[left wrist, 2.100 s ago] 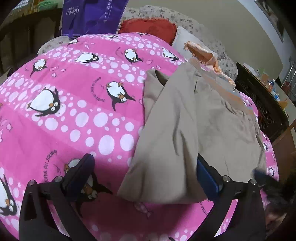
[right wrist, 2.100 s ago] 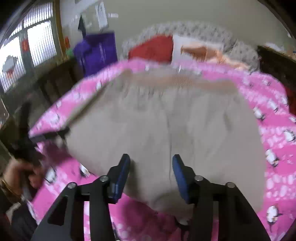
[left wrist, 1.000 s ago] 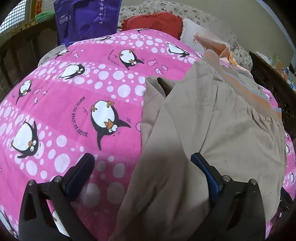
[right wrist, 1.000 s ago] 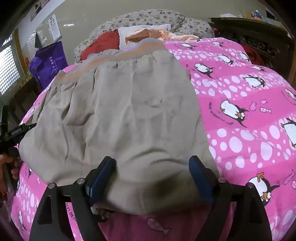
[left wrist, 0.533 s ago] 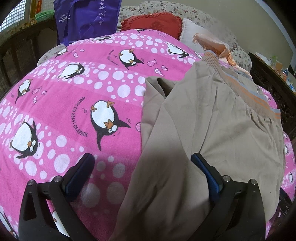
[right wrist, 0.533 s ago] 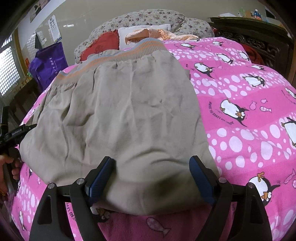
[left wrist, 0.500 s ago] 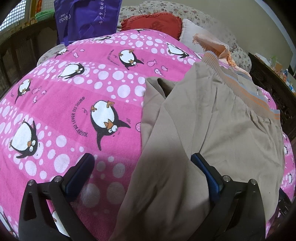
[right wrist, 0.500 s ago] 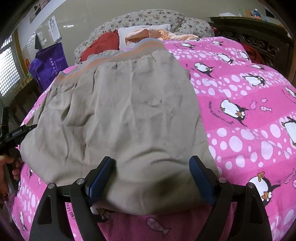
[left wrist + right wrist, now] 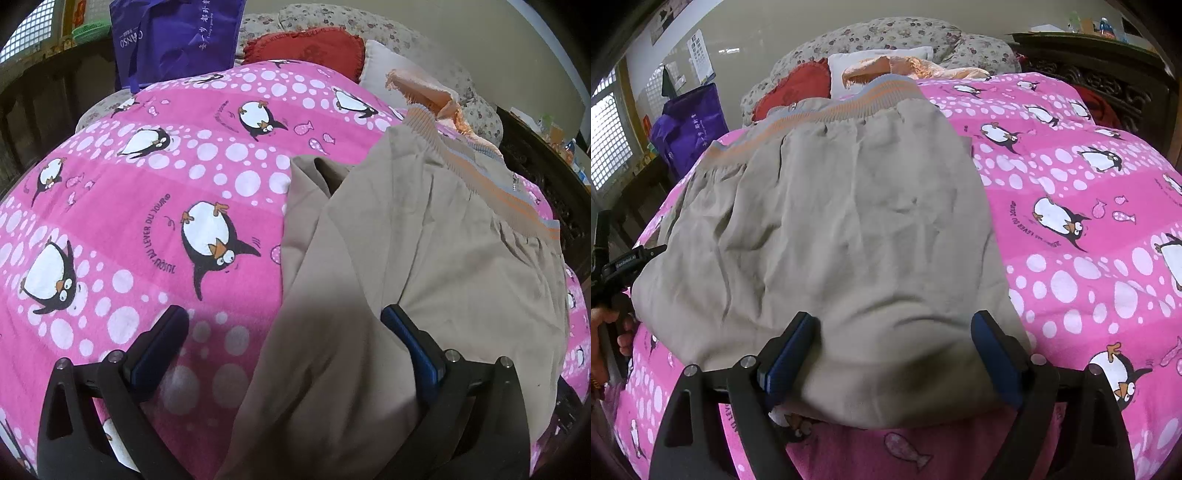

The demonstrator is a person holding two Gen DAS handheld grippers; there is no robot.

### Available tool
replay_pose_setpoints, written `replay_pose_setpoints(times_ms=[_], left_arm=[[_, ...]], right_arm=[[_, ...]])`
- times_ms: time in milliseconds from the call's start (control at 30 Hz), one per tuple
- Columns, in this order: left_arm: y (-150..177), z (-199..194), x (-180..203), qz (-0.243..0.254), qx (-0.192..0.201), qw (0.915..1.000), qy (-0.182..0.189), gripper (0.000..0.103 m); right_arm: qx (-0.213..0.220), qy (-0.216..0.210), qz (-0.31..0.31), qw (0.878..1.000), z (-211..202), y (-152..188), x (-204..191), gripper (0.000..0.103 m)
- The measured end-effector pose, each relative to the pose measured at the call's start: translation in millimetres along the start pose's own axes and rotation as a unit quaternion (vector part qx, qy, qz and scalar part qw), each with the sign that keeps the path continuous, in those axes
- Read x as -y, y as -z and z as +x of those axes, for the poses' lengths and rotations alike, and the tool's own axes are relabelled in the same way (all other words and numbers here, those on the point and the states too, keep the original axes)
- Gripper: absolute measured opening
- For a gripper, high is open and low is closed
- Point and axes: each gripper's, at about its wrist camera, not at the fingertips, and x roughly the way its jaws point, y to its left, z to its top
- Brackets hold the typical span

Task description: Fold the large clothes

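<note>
Jaws of both grippers stand wide apart, and neither grips anything. At the bottom of the left wrist view, the left gripper (image 9: 282, 326) points downward over the bed, its blue pads spread; the left pad sits over the pink penguin blanket (image 9: 140, 206), the right pad over the near edge of the beige trousers (image 9: 424, 266), and no cloth is pinched. At the bottom of the right wrist view, the right gripper (image 9: 894, 334) also tilts downward, and its jaws are opening a little; the folded lower edge of the trousers (image 9: 842, 229) lies between the pads without being squeezed.

The trousers lie folded on the blanket, filling the centre of the right wrist view and the right half of the left wrist view. Their ribbed waistband (image 9: 849, 101), striped orange and grey, lies toward the top of the frame, near the pillows.

At the left edge of the right wrist view, a hand (image 9: 604, 332) grasps the handle of the left gripper, just beside the trousers' left edge.

A red cushion (image 9: 306, 48) and a purple bag (image 9: 173, 37) sit at the top of the left wrist view.
</note>
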Motion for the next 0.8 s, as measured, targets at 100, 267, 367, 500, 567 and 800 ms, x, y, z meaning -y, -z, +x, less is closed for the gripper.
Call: replay_pose_setpoints(times_ms=[100, 267, 367, 500, 567, 800], left_arm=[[0.4, 0.0, 0.0, 0.000, 0.000, 1.0000, 0.000, 0.103], [0.6, 0.1, 0.6, -0.002, 0.001, 1.0000, 0.002, 0.103], [0.6, 0.1, 0.6, -0.002, 0.001, 1.0000, 0.002, 0.103], [0.9, -0.2, 0.6, -0.003, 0.001, 1.0000, 0.002, 0.103], [1.0, -0.2, 0.6, -0.002, 0.002, 1.0000, 0.002, 0.103], [-5.2, -0.4, -5.3, 0.007, -0.024, 0.9991, 0.035, 0.103]], right_arm=[[-0.001, 0.002, -0.002, 1.000, 0.5, -0.7, 0.5, 0.088], [-0.003, 0.007, -0.006, 1.000, 1.1, -1.3, -1.1, 0.088], [-0.003, 0.009, -0.007, 1.000, 1.2, -0.9, -1.6, 0.089], [-0.003, 0.012, -0.008, 1.000, 1.3, -0.4, -2.9, 0.089], [-0.003, 0.012, -0.008, 1.000, 1.3, -0.4, -2.7, 0.089], [-0.003, 0.011, -0.008, 1.000, 1.3, -0.4, -2.9, 0.090]])
